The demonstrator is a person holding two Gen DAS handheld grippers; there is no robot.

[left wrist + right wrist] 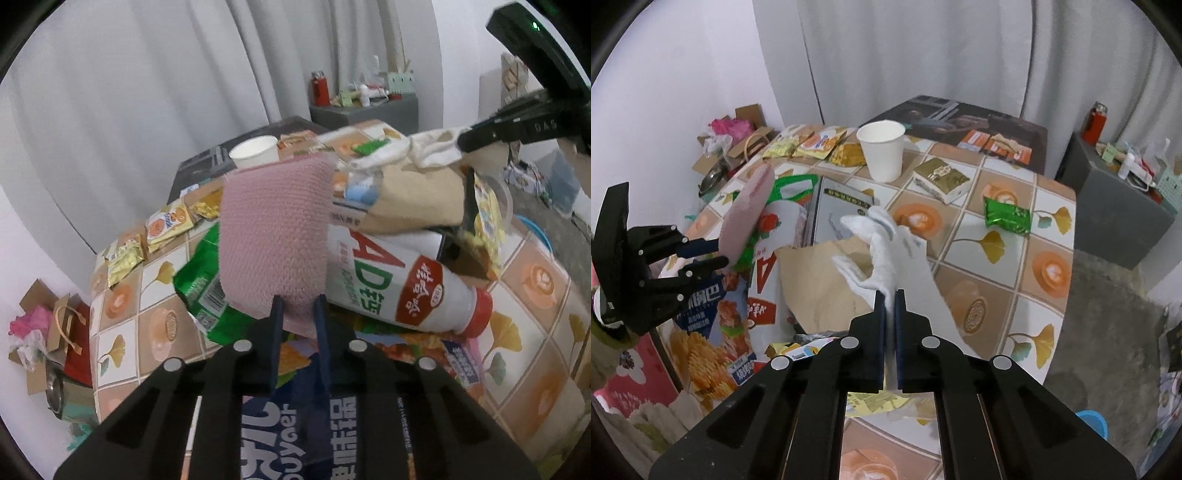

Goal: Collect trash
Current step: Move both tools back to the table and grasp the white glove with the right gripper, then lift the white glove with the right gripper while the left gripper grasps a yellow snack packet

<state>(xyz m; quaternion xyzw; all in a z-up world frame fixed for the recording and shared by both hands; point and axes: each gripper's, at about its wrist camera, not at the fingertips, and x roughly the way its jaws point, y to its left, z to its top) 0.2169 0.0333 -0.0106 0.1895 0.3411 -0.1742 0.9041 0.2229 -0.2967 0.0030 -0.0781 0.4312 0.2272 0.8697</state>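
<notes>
My left gripper (pixel 298 301) is shut on a pink knitted cloth (pixel 275 236) and holds it upright above the table; it also shows in the right wrist view (pixel 707 254) with the pink cloth (pixel 748 214). My right gripper (pixel 890 295) is shut on the white handle (pixel 882 251) of a beige cloth bag (pixel 820 284), holding it open. In the left wrist view the right gripper (pixel 469 140) pinches the bag's handle (pixel 436 151). A white AD milk bottle (pixel 402 284) lies on its side beside a green wrapper (pixel 207 280).
The tiled tablecloth (pixel 1015 229) carries a white paper cup (pixel 882 151), a gold-topped box (pixel 940 179), a green packet (pixel 1006 216), yellow snack wrappers (pixel 812 144) and a blue chip bag (pixel 713 332). Boxes and bags (pixel 48 332) lie on the floor at left. A grey cabinet (pixel 1115 210) stands right.
</notes>
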